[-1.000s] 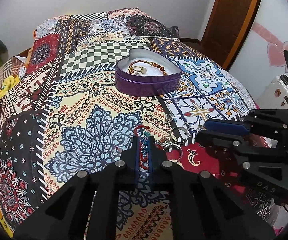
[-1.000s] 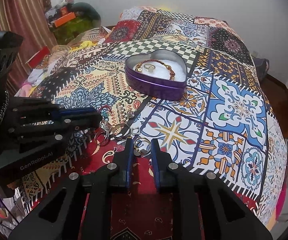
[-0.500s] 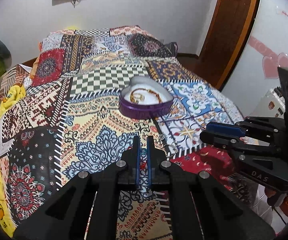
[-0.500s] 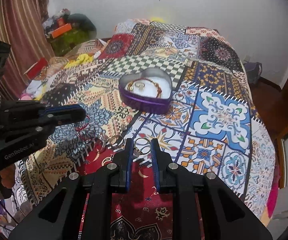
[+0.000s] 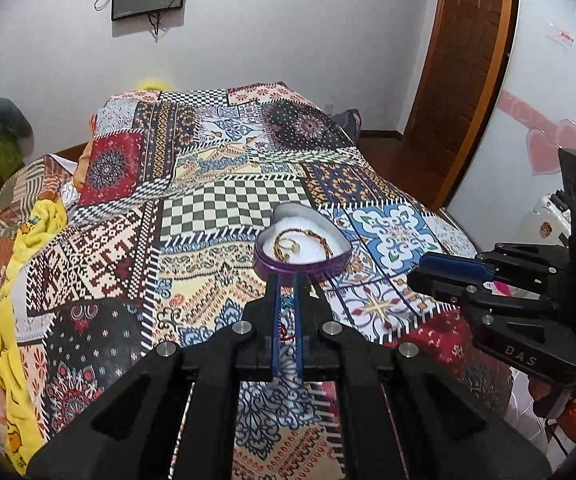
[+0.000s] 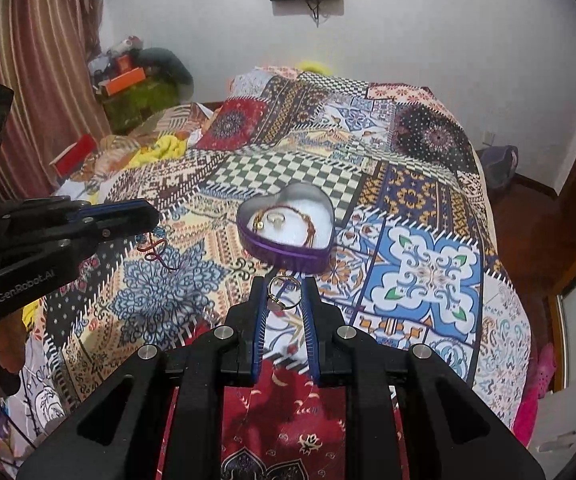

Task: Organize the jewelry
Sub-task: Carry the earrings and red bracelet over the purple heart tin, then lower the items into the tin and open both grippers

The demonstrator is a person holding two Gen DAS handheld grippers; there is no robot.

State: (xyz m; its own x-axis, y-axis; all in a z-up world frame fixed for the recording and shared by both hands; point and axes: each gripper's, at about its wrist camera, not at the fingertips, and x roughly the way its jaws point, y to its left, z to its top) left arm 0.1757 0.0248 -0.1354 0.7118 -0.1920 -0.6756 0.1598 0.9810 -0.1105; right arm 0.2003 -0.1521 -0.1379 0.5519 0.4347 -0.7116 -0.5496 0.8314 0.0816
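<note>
Right gripper (image 6: pixel 284 294) clamped on gold ring (image 6: pixel 282 298), just short of heart tin (image 6: pixel 288 258), dead ahead; left gripper (image 5: pixel 286 288) pinching beaded bracelet (image 5: pixel 286 322), equally near tin; 2 pieces already inside

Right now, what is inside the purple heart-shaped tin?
Inside the purple heart-shaped tin, on its white lining, lie a beaded bracelet and a ring. The near wall hides the front of the floor.
</note>
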